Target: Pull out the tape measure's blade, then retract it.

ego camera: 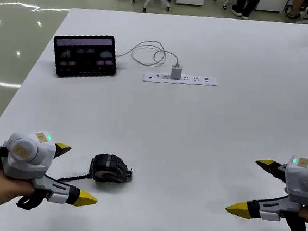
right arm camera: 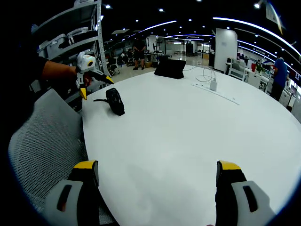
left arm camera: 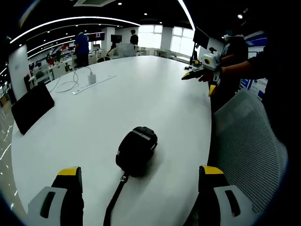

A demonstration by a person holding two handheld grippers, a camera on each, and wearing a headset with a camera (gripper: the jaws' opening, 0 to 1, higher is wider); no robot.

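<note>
A black tape measure lies on the white table near its front edge, blade wound in, a black strap trailing toward the left. My left gripper is open just left of it, the case a short way ahead of its yellow fingertips. The left gripper view has the tape measure between and beyond the wide-apart jaws. My right gripper stands open at the front right, far from the tape measure, with nothing between its fingers.
A dark tablet stands at the back left. A white power strip with a charger and coiled white cable lies behind the middle. A mesh chair is at the table's near side. People stand far off in the room.
</note>
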